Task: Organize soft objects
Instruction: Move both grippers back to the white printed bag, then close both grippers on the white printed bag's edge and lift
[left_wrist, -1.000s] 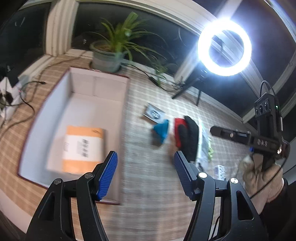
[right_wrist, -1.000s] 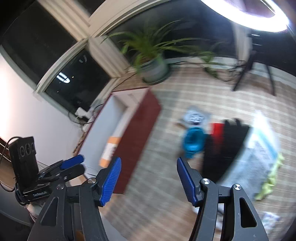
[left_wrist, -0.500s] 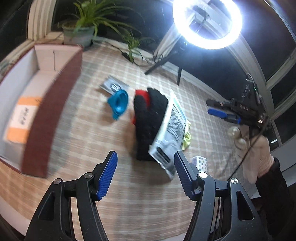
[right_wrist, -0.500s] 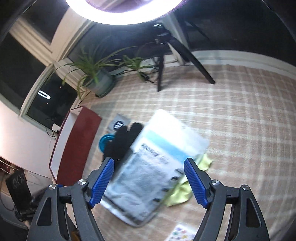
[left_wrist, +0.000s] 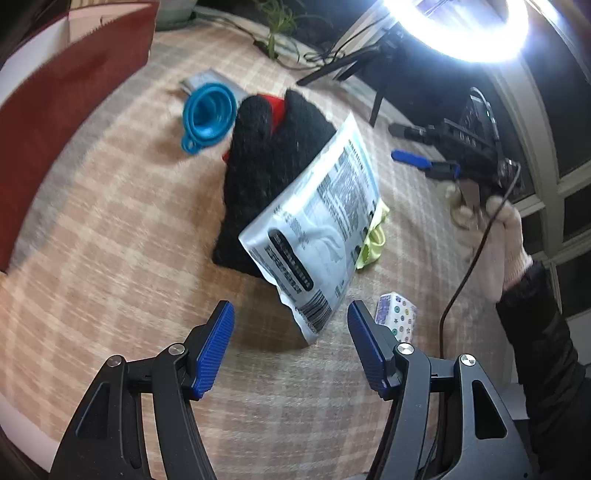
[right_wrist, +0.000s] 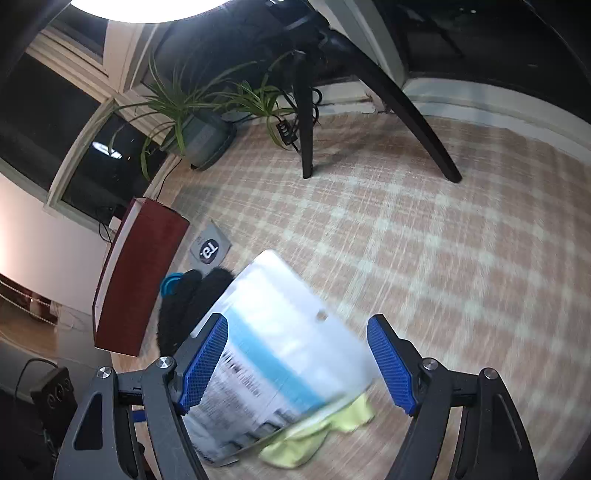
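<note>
Two handheld grippers hover over a pile of items on a plaid-patterned mat, and neither holds anything. The left gripper has its blue pads apart, aimed down at the near corner of a silvery plastic pouch; nothing sits between the pads. The right gripper is also spread wide, with the same pouch lying below its pads but not touching them (seen from the left camera, it is well above the mat, gripped by a light-gloved hand). Both seem placed for a two-sided approach to the pile, judging from how each points at it.

The soft objects lie heaped in the middle of the mat. A black knitted item, fuzzy and thick, perhaps a hat or mitten, rests flat with a bit of red fabric showing under its far end. The pouch leans across it, printed with grey text and a blue band, its surface glossy and crinkled. A pale yellow-green cloth pokes out from beneath the pouch, limp and wrinkled. Just beside the black item sits a blue collapsible funnel. A small patterned tissue pack lies near the left gripper's right pad. A dark red box with a white interior stands well apart at the left, likely where the items belong
</note>
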